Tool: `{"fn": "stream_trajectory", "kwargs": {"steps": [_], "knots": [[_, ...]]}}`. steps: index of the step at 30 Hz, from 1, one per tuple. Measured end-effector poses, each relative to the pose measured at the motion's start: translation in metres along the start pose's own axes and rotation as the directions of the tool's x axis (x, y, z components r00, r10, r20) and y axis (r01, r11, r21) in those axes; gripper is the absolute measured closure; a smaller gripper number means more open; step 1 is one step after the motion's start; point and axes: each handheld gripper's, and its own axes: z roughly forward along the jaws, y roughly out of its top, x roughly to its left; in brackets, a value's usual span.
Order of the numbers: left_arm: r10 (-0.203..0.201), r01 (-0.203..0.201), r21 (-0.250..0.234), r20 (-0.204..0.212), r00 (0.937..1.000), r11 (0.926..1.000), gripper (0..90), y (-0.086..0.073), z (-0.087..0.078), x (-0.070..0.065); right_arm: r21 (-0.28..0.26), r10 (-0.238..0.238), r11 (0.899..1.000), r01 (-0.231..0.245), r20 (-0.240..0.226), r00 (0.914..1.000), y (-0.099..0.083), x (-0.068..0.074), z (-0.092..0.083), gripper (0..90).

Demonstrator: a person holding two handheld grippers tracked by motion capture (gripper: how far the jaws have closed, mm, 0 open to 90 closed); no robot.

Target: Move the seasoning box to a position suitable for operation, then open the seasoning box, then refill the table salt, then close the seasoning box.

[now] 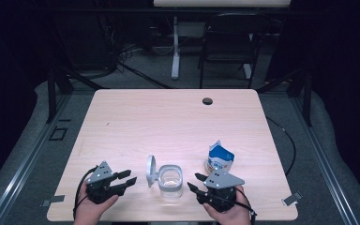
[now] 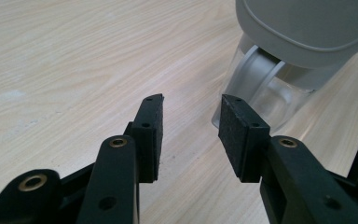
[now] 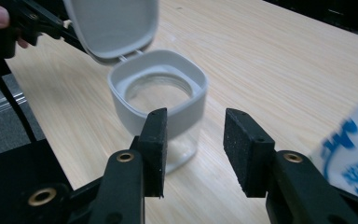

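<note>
the clear square plastic jar with a grey rim (image 1: 170, 180) stands near the front edge of the pale wooden counter (image 1: 168, 117), and its grey flip lid (image 1: 151, 170) is open and stands up on the jar's left side. closest to the person, the left tool (image 1: 127, 178) lies to the left of the jar, held in a hand, and its tips point at the lid. its jaws are apart with nothing between them, and in the left gripper view the lid (image 2: 307, 28) and the jar (image 2: 265, 93) sit just past the pads. the right tool (image 1: 193, 183) is just to the right of the jar, a little apart from it. its jaws stand apart too, holding nothing. a small blue and white paper carton (image 1: 219, 159) stands behind the right tool, to the right of the jar and a bit farther back. far behind the jar, near the back edge of the counter, is a small dark round hole (image 1: 207, 101).
</note>
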Motion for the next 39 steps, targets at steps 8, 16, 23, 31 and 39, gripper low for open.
{"fn": "stream_trajectory", "kwargs": {"steps": [8, 16, 23, 31, 39], "knots": [[-0.017, 0.017, -0.024, -0.011, 0.9998, 0.9996, 56.0, 0.002, -0.003, 0.004, 0.005, 0.07, 0.998, -0.07, 0.018, 0.9974, -0.023, -0.016, -0.012, 56.3], [-0.03, 0.03, -0.002, -0.02, 0.9994, 0.9995, 55.2, 0.0, -0.003, 0.007, 0.018, 0.094, 0.995, -0.095, 0.059, 0.9938, -0.035, -0.029, -0.02, 52.2], [-0.033, 0.033, -0.008, -0.026, 0.9991, 0.9994, 53.5, 0.0, -0.003, 0.007, 0.036, 0.119, 0.992, -0.122, 0.083, 0.9894, -0.042, -0.039, -0.027, 52.1], [-0.058, 0.055, -0.031, -0.084, 0.9948, 0.998, 48.5, 0.0, -0.006, 0.014, 0.073, 0.132, 0.987, -0.14, 0.104, 0.9858, -0.052, -0.052, -0.038, 51.9], [-0.071, 0.069, -0.039, -0.072, 0.9949, 0.9969, 48.7, -0.002, -0.006, 0.018, 0.065, 0.165, 0.983, -0.174, 0.133, 0.9773, -0.055, -0.058, -0.041, 50.8]]}}
